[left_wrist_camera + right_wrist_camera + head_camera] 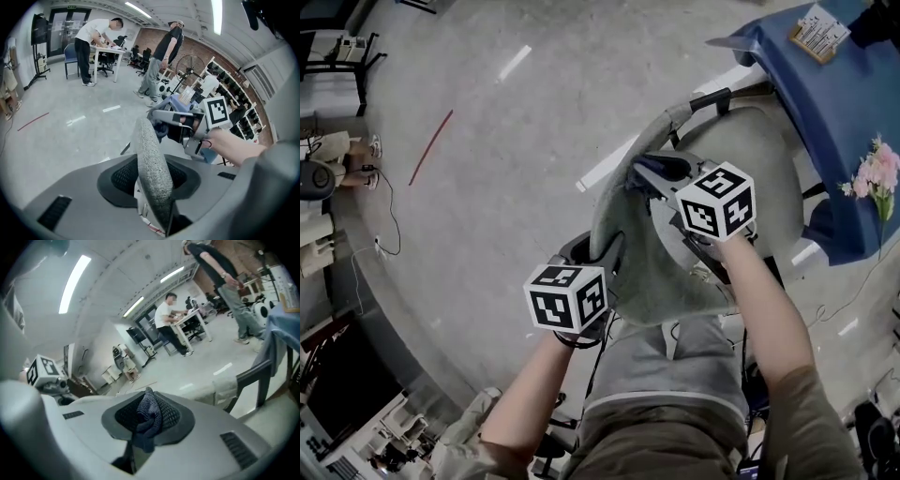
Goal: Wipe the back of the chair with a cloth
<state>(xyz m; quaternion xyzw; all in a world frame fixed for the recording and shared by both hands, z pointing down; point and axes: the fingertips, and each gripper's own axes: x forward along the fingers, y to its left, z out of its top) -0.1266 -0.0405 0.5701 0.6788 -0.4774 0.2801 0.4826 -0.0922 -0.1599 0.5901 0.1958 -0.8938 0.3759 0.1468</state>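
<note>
From above, the head view shows a chair with a grey fabric back (628,248) and a pale seat (755,141). My left gripper (605,258) is shut on the near edge of that back; in the left gripper view the grey padded edge (151,168) runs up between the jaws. My right gripper (654,176) is shut on a dark blue cloth (667,167) at the top of the chair back. The right gripper view has the bunched cloth (146,416) pinched between the jaws. From the left gripper view, the right gripper (180,123) and cloth (161,129) sit just beyond the back's top.
A table under a blue cover (834,89) stands right of the chair, with pink flowers (877,173) and a small box (818,31). Cables (389,220) and a red strip (431,145) lie on the floor at left. Two people (96,37) (164,54) stand by a white table farther off.
</note>
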